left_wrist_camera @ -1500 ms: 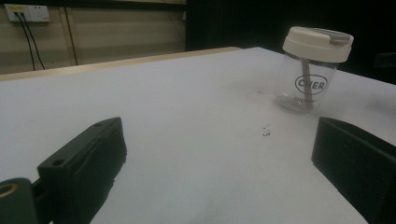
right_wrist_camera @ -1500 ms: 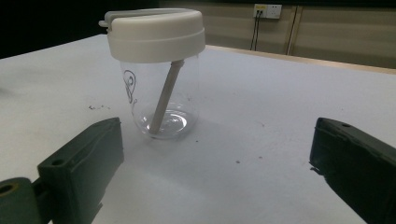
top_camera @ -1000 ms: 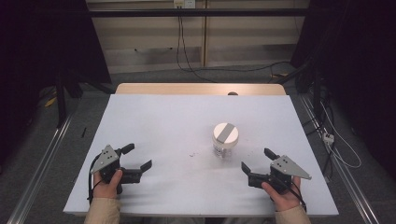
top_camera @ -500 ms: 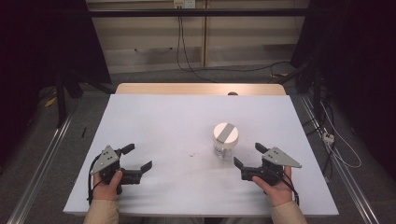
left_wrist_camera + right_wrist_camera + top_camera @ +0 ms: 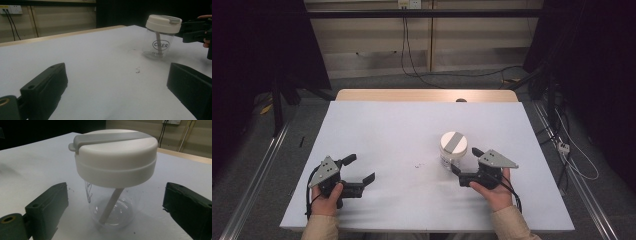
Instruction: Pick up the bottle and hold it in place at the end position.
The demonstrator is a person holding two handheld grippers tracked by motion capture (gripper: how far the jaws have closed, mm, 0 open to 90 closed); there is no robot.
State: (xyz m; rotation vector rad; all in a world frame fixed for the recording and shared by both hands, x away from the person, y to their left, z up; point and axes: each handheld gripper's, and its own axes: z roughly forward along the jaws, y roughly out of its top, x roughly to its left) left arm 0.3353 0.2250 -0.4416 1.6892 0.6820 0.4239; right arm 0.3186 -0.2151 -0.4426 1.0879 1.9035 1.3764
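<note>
Near the tabletop's (image 5: 377, 125) front edge, a person's left hand (image 5: 328, 197) holds the left gripper (image 5: 359, 169) with its jaws spread wide and nothing between them. Toward the front right, the right gripper (image 5: 466, 161) has just been narrowing its jaws, which flank a clear jar (image 5: 453, 150) with a white lid (image 5: 117, 152) without touching it. The jar stands upright, right of centre.

Jar (image 5: 453, 150) on table (image 5: 377, 130), seemingly right of centre.
</note>
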